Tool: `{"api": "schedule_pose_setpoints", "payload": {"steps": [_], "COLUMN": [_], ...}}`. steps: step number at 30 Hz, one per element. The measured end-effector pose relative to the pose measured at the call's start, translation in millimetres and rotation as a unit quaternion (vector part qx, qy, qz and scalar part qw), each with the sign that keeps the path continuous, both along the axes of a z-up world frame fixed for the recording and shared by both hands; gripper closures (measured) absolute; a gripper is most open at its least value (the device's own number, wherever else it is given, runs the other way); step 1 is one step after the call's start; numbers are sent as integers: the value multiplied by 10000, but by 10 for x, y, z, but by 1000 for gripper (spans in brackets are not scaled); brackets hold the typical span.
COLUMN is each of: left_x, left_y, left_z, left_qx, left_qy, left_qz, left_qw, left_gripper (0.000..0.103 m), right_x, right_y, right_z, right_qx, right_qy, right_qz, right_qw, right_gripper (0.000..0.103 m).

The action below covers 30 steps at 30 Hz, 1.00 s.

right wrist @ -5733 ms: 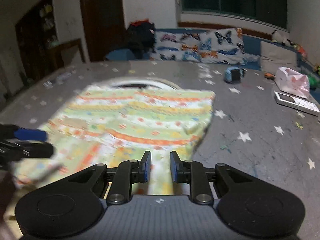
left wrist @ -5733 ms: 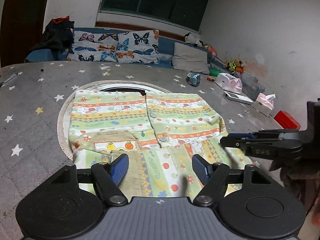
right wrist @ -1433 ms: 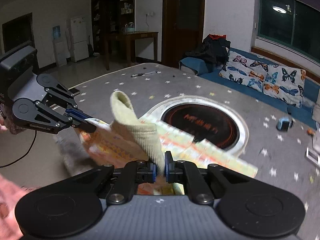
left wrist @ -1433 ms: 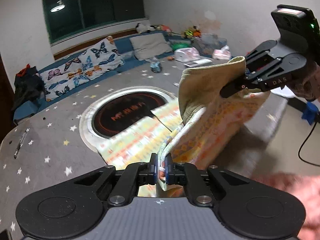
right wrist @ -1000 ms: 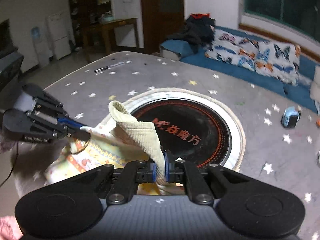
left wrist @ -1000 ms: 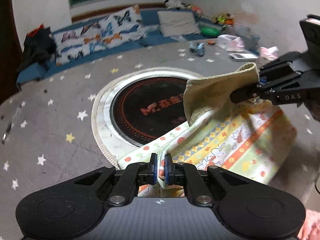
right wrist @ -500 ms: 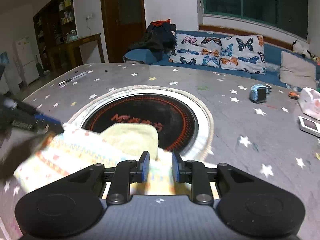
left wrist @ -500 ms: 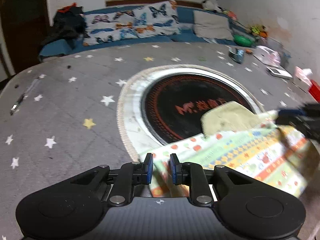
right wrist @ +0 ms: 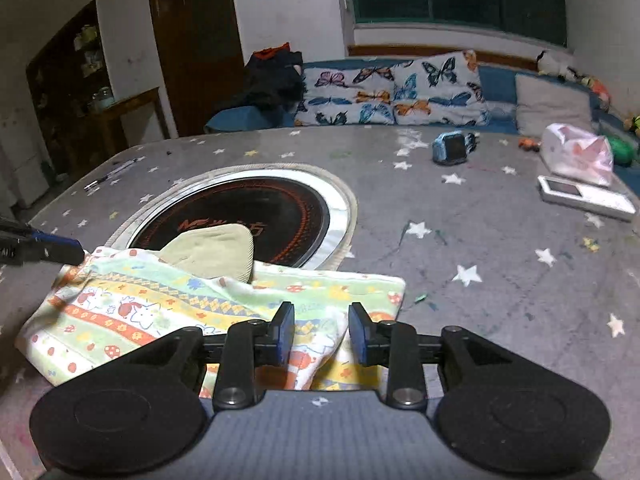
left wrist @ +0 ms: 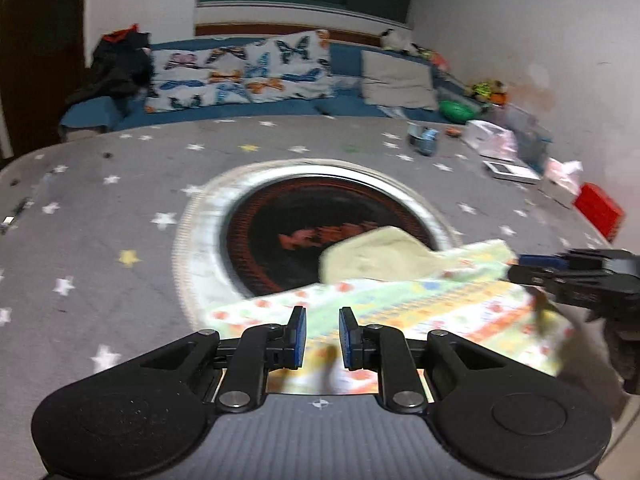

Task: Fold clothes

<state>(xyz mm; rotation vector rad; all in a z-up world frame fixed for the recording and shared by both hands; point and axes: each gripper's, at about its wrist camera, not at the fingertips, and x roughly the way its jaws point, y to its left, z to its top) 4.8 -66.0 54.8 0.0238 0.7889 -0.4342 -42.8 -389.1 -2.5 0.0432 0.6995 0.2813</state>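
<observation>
A folded child's garment (right wrist: 168,304) with green, yellow and orange printed stripes lies on the grey star-patterned table (right wrist: 480,240), at the near edge of a round black cooktop (right wrist: 264,208). Its beige ribbed cuff (right wrist: 212,250) points onto the cooktop. My right gripper (right wrist: 321,334) hovers over the garment's right end; its jaws are opening with nothing pinched between them. In the left wrist view the garment (left wrist: 400,308) lies blurred ahead. My left gripper (left wrist: 322,336) stands open a little above its near left edge. The right gripper (left wrist: 576,276) shows at the garment's right end.
On the right side of the table lie a blue toy (right wrist: 454,148), a white plastic bag (right wrist: 576,152), a flat white device (right wrist: 584,196) and a red box (left wrist: 598,210). A pen (right wrist: 112,174) rests far left. A sofa with butterfly cushions (right wrist: 392,92) stands behind.
Both grippers carried the garment down onto the table, then let go of it. The cuff now lies flat on the cooktop. The jaws of both have parted.
</observation>
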Motion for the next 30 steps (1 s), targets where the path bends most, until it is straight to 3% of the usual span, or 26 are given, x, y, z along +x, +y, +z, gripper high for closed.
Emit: {"api": "schedule_pose_setpoints", "payload": {"steps": [6,10,15,21,25,30], "left_x": [36,94,127,157,161,30], "left_y": [-175,-156,-125,-33,7,-110], "left_z": [-134,-215,-301,-343,-300,-166], "left_qx": [34,62,175,233,181,-144], "left_qy": [92,160,172,120,133,35], "left_qz": [-94,-22,123,340,418,176], "left_qw": [9999,9998,9996,9991,9989,9997], "left_gripper": [83,83,82,82,83,83], "right_x": [87,87,158,455,383,221], "right_y": [55,109,184,89,85,261], "right_z": [-88,-47,162,-151,-43,104], "right_qx": [34,-97,-184,-98,-177,23], "right_qy": [196,77,-414,77,-220,-172], "right_qz": [-44,-8,79,-220,-347,371], "right_qw": [9998,9999,9989,9997,9990,9992], "right_gripper": [74,98,98,97,93,92]}}
